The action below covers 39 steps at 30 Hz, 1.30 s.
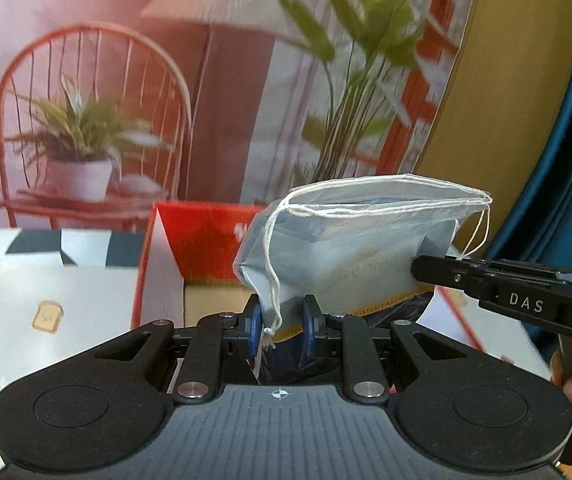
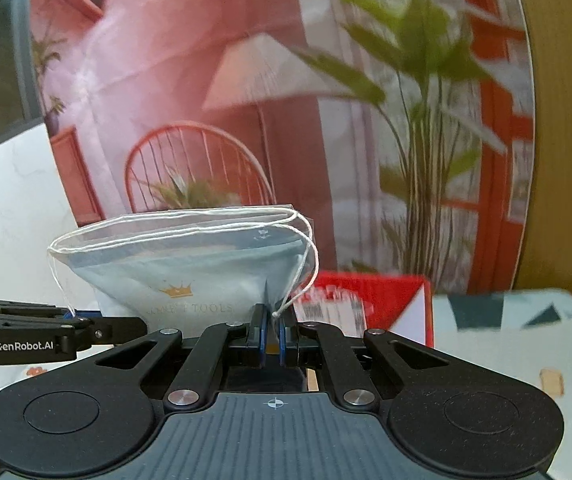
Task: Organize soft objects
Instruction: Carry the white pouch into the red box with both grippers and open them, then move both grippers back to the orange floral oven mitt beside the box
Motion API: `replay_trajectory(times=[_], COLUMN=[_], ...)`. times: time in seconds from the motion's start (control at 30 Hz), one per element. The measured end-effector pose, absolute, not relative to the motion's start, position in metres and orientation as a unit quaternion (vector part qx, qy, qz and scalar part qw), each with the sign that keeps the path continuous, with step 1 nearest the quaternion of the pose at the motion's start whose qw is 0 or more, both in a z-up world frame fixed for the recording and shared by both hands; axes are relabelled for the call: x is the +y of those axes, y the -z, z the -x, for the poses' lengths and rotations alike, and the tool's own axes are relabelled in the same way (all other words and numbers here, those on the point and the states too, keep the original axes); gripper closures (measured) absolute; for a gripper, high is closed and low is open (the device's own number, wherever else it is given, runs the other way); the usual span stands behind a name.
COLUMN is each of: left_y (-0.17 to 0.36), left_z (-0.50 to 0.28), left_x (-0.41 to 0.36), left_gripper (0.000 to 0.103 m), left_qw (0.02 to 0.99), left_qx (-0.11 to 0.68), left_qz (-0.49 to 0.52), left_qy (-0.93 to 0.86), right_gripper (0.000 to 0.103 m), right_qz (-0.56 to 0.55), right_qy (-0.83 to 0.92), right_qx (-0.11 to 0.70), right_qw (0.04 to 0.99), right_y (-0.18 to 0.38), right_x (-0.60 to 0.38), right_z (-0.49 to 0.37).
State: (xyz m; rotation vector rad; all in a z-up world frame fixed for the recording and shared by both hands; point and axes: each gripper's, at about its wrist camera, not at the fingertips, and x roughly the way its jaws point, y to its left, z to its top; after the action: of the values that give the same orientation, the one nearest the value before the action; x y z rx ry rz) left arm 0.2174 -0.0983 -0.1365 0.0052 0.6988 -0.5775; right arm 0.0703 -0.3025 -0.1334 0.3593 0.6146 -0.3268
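Left wrist view: left claw (image 1: 282, 322) has its blue pads spread, the lower corner of the pouch (image 1: 342, 252) hanging between them with gaps both sides, so not clamped as far as I can tell. A drawstring (image 1: 272, 280) tail dangles right at the left pad. Right claw (image 1: 426, 270) comes in from the pouch's right side and its tip overlaps the pouch edge; from this view I can't tell how its jaws stand.

Right wrist view settles that: right claw (image 2: 272, 326) pads pressed together on a corner of the pouch (image 2: 190, 272), string knot just beside the pinch. Left claw (image 2: 126, 326) reaches in at the pouch's left lower edge.

So the pouch is held off the desk, carried by the right claw, mouth up and sagging open. Directly below and behind the pouch sits the red box (image 1: 202, 248), open; patterned boxes (image 1: 46, 280) left of it.

Judgement: step is bagging the pouch into the red box. To do it well:
- Close the left claw on fabric only, string out of the pads.
- Keep both corners level so contents don't slide out the open mouth.
- Lower straight down over the box opening, clear the red flap.
- Release only once the pouch rests inside.
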Motion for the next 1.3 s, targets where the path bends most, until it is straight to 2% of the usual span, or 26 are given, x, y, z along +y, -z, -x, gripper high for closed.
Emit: replay_trajectory(times=[0.43, 0.77, 0.8, 0.83, 0.87, 0.93, 1.07, 1.1, 1.17, 1.3], left_y=[0.18, 0.191, 0.19, 0.19, 0.189, 0.187, 0.177, 0.174, 0.169, 0.157], left_z=[-0.255, -0.264, -0.265, -0.265, -0.265, -0.264, -0.258, -0.256, -0.251, -0.239], left_x=[-0.117, -0.124, -0.123, -0.123, -0.123, -0.12, -0.116, -0.114, -0.114, -0.117], left_gripper=[0.081, 0.078, 0.076, 0.065, 0.049, 0.036, 0.025, 0.024, 0.018, 0.012], left_qw=[0.877, 0.874, 0.876, 0.877, 0.879, 0.887, 0.895, 0.898, 0.903, 0.907], left_qx=[0.415, 0.417, 0.415, 0.413, 0.41, 0.399, 0.382, 0.375, 0.361, 0.342], left_qz=[-0.048, -0.06, -0.06, -0.061, -0.062, -0.065, -0.059, -0.056, -0.057, -0.068], left_qy=[0.239, 0.241, 0.24, 0.237, 0.233, 0.225, 0.223, 0.225, 0.227, 0.235], right_gripper=[0.097, 0.097, 0.097, 0.097, 0.095, 0.081, 0.067, 0.056, 0.045, 0.03], right_qz=[-0.242, -0.256, -0.254, -0.251, -0.245, -0.227, -0.204, -0.197, -0.187, -0.175], right_qy=[0.166, 0.172, 0.175, 0.177, 0.181, 0.194, 0.205, 0.205, 0.203, 0.197], right_qx=[0.402, 0.417, 0.417, 0.416, 0.415, 0.413, 0.409, 0.409, 0.406, 0.4], right_qw=[0.867, 0.855, 0.855, 0.856, 0.857, 0.86, 0.865, 0.867, 0.871, 0.878], right_y=[0.201, 0.222, 0.222, 0.222, 0.222, 0.221, 0.219, 0.218, 0.215, 0.206], right_x=[-0.313, -0.324, -0.324, -0.325, -0.325, -0.326, -0.324, -0.323, -0.32, -0.314], right_z=[-0.097, -0.109, -0.111, -0.113, -0.114, -0.117, -0.12, -0.119, -0.119, -0.115])
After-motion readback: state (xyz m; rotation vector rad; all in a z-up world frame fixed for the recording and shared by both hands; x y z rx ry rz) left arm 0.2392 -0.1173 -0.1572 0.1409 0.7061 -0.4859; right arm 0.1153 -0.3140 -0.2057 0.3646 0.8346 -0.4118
